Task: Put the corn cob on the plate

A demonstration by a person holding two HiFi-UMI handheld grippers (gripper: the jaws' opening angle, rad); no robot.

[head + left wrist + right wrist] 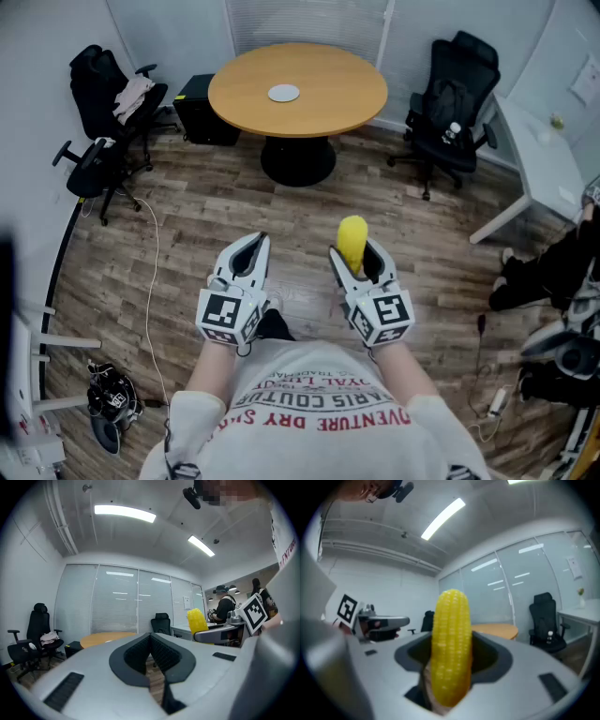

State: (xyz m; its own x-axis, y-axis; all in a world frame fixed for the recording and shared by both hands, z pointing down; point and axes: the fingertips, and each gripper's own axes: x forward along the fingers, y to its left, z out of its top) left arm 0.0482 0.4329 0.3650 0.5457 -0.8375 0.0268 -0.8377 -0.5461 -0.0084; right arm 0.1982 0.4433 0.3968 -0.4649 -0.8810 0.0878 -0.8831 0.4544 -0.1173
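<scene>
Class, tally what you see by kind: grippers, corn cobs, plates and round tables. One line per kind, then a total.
grippers: 2, the left gripper with nothing in it and the right gripper
corn cob: 1, clamped in the right gripper
round table: 1
plate: 1, on the round table, nothing on it
total: 5

The head view looks steeply down from head height. The left gripper (255,246) and right gripper (354,253) are near at lower centre, and the table (328,103) is far off at top centre. Each gripper view sits low behind its own jaws and faces level across the room. The right one has the corn (451,648) very close at centre. All three views share the table and a chair (455,98). Each gripper view catches the other gripper at its side edge.
</scene>
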